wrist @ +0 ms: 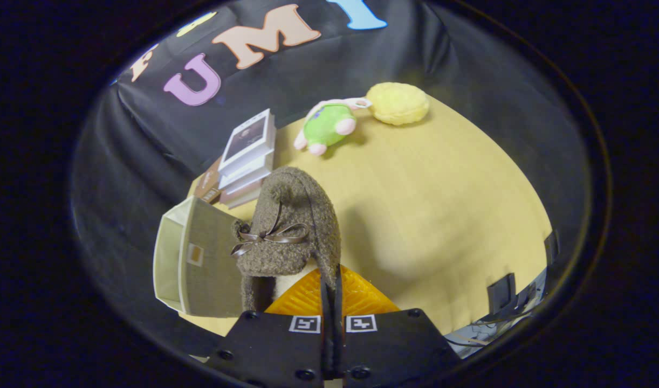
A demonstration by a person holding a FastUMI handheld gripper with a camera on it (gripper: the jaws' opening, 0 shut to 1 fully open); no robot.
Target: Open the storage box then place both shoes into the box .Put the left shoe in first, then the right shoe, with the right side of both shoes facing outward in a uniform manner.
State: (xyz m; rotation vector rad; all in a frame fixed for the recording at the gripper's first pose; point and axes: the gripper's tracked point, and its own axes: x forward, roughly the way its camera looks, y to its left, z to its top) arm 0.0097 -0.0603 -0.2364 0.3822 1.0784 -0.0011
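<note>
A brown fuzzy shoe (292, 226) with a thin ribbon bow hangs just ahead of my gripper (331, 283), toe pointing away from me. The two fingers are pressed together on the shoe's side rim near its opening, so the gripper is shut on it. The shoe is held above the wooden table (443, 188) and casts a shadow to its right. Left of the shoe, partly behind it, stands the grey-beige storage box (197, 269). Its pale inner side shows at the left, and a small label sits on its grey face. How far it is open I cannot tell.
A stack of books (248, 156) lies beyond the box at the table's far left. A green plush toy (327, 126) and a yellow round cushion (397, 103) sit at the far edge by the black cloth wall. Black brackets (502, 293) stand at the table's right edge.
</note>
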